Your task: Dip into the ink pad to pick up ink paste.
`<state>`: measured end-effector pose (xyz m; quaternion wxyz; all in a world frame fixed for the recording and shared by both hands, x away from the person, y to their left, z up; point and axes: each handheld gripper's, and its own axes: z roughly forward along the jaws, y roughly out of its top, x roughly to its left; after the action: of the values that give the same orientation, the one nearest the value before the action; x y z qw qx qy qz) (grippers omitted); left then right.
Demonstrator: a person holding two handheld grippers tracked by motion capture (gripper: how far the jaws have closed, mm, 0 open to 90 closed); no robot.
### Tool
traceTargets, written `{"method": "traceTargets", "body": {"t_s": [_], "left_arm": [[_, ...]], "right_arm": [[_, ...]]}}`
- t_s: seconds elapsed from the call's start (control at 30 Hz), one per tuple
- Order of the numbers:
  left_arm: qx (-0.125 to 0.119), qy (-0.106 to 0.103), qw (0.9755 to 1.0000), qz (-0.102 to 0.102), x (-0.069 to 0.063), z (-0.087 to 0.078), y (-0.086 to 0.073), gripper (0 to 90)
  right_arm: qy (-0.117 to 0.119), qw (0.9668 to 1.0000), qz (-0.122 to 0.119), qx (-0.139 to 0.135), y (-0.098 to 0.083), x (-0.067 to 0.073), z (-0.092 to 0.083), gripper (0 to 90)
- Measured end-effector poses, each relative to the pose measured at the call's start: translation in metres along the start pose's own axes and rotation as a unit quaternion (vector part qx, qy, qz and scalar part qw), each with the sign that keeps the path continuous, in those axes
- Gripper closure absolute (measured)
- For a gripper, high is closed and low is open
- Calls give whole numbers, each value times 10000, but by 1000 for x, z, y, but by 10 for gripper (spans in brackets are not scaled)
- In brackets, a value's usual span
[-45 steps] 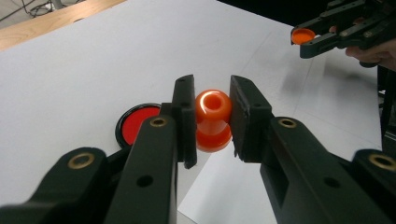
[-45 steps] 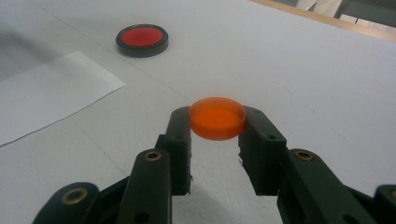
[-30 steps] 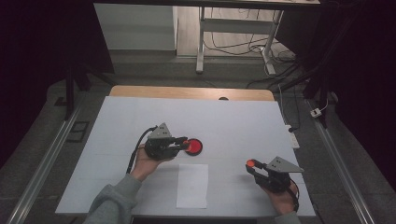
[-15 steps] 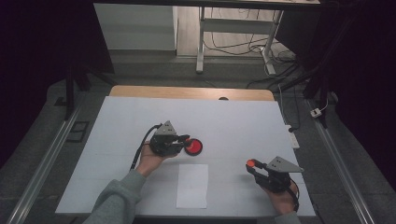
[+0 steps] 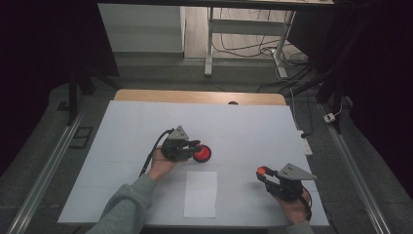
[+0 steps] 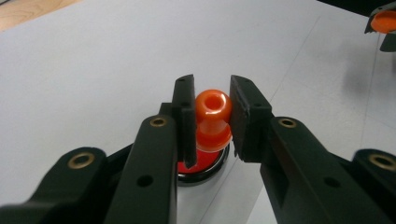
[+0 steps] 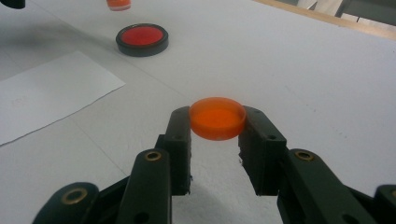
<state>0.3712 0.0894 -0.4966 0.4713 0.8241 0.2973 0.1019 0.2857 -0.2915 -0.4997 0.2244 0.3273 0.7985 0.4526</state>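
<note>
Right tongs [image 7: 215, 140] pinching flat orange plastic disc [image 7: 217, 117], held above white tabletop [image 5: 253, 131]. Farther off, left tongs [image 6: 208, 123] clamped on orange plastic stamp knob [image 6: 212, 119], poised over round red ink pad [image 5: 202, 154].

Colours I see on my table:
orange stamp [image 6: 213, 119], red pad in black tin [image 7: 142, 39], orange cap [image 7: 217, 118], white paper sheet [image 5: 200, 193], black jaws, white tabletop [image 5: 253, 126].

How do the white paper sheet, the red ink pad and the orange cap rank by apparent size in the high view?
1. White paper sheet, clearly largest.
2. Red ink pad.
3. Orange cap, held in the right gripper, smallest.
</note>
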Motion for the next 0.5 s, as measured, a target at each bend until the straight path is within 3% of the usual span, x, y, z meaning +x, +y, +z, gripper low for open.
{"method": "traceTargets", "body": {"t_s": [0.5], "left_arm": [[66, 5, 10000, 18, 4, 18, -2, 723]], "right_arm": [[28, 10000, 0, -3, 0, 1, 1, 647]]}}
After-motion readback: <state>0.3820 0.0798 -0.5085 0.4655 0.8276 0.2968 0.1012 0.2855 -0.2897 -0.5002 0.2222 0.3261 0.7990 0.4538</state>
